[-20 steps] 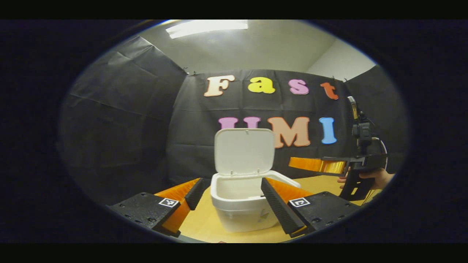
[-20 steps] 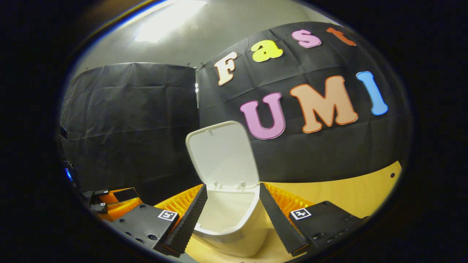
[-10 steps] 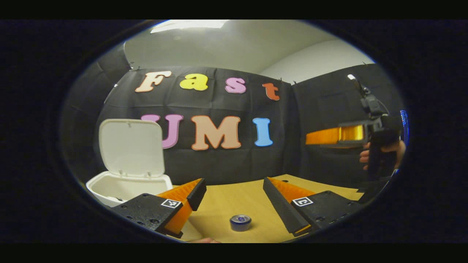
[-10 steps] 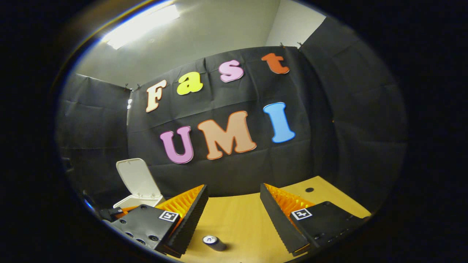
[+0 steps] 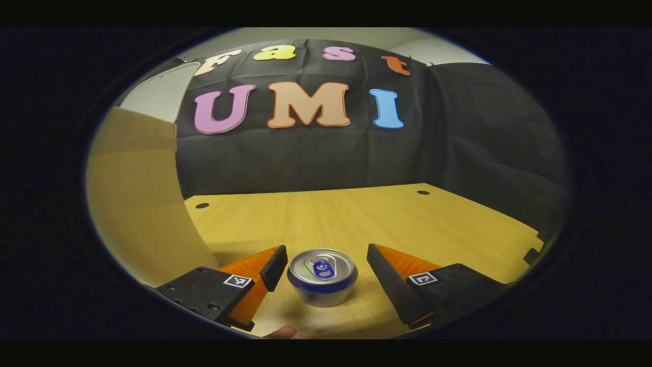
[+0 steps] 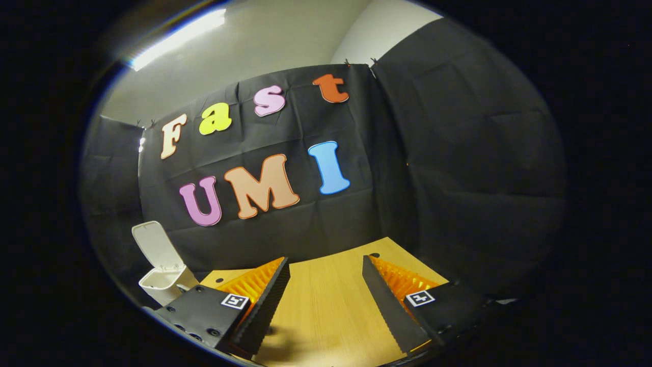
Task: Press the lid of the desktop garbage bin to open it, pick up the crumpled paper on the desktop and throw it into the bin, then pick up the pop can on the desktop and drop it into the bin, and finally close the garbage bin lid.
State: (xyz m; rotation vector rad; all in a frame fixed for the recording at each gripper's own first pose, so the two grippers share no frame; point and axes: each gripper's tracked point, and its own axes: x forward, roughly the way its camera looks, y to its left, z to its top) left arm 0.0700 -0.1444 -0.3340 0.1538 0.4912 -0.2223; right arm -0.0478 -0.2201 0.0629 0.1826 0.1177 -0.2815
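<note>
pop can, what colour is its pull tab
Blue, on a silver top of the pop can; clearest in the left gripper view.

Left tool (image 5: 322, 267) and right tool (image 6: 326, 283) both level, jaws spread wide, nothing gripped.

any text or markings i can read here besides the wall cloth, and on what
No readable words or numbers.
Pop can: blue mark on its top, too blurred to read.
Left gripper and right gripper: square black-and-white marker tags on the finger mounts, patterns rather than text.
Garbage bin: plain, no label seen.
</note>
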